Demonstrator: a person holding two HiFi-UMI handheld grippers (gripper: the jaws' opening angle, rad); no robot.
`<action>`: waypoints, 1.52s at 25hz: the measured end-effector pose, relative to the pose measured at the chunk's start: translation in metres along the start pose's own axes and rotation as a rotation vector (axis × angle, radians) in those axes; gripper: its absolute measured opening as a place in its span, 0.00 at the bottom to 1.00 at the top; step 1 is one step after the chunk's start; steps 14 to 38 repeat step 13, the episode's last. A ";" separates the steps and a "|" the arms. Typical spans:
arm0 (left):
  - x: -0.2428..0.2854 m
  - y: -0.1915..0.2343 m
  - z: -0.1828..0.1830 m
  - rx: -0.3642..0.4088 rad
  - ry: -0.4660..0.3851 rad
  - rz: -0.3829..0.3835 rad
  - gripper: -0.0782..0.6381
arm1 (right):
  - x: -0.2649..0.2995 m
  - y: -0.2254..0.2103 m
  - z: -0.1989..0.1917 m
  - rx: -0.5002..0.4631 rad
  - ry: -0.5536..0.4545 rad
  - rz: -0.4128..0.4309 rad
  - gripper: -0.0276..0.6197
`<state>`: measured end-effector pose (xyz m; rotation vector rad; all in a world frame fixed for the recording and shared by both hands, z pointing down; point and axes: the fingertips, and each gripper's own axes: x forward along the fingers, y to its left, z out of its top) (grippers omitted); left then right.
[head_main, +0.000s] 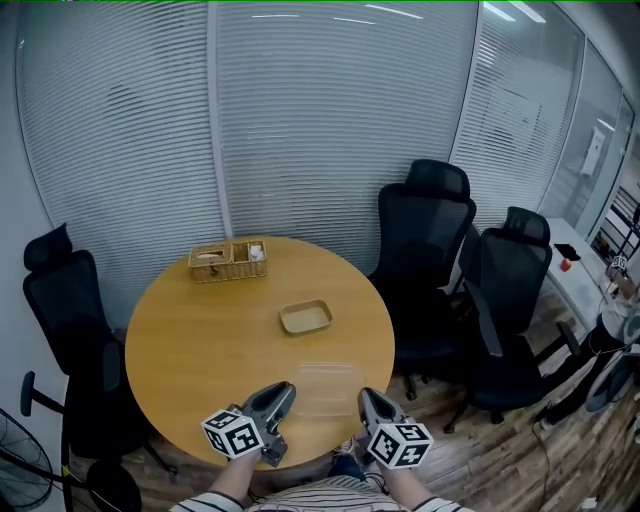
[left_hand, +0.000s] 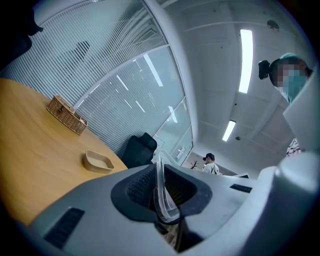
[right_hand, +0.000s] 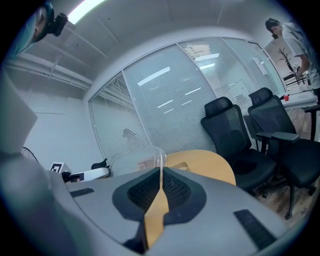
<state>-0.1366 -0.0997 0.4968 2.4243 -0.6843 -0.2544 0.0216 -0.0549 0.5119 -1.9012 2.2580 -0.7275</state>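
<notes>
A clear tray (head_main: 325, 388), judged light, thin, bendy and slippery, is clamped at opposite rims by the left hand-held gripper (head_main: 284, 390) and right hand-held gripper (head_main: 366, 395) at the desk's (head_main: 200, 340) near edge.

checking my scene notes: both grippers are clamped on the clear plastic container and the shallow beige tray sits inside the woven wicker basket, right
Not quite. The head view shows the shallow beige tray on the round wooden table, apart from the woven wicker basket. The left gripper and the right gripper are shut on the clear plastic container.
</notes>
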 end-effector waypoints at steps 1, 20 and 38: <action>0.000 0.000 0.001 -0.002 0.000 0.001 0.21 | 0.000 0.000 0.001 0.000 0.001 0.001 0.10; 0.009 0.005 0.001 -0.010 0.001 0.015 0.21 | 0.009 -0.008 0.003 0.010 0.007 0.006 0.10; 0.009 0.005 0.001 -0.010 0.001 0.015 0.21 | 0.009 -0.008 0.003 0.010 0.007 0.006 0.10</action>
